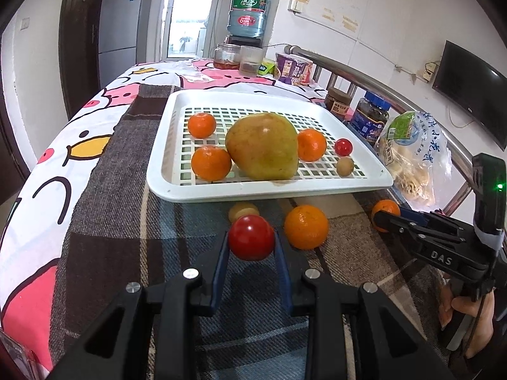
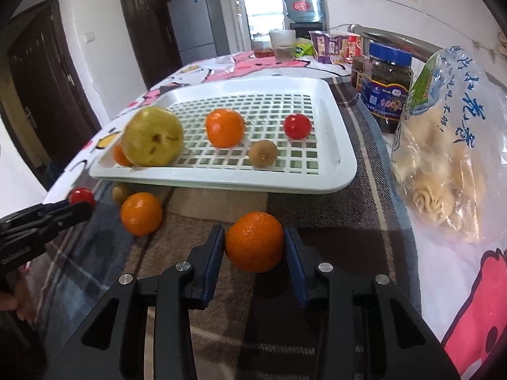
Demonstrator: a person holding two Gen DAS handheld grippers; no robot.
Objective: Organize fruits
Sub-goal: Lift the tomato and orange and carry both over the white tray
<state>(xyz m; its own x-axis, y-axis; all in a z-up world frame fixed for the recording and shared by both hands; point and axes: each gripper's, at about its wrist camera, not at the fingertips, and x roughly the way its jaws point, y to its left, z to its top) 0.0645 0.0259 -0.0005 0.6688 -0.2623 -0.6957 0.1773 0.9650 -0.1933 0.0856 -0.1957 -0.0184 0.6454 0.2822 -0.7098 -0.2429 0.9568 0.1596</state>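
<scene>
Left gripper (image 1: 252, 242) fingers pinching red tomato (image 1: 251, 237), right gripper (image 2: 253, 243) fingers pinching orange (image 2: 254, 241)

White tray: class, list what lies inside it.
The white tray holds a pear, three oranges, a red tomato and a kiwi. Anything behind the pear is hidden.

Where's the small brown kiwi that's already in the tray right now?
In the white tray, near its front rim: the kiwi sits just in front of the red tomato, right of an orange.
</scene>
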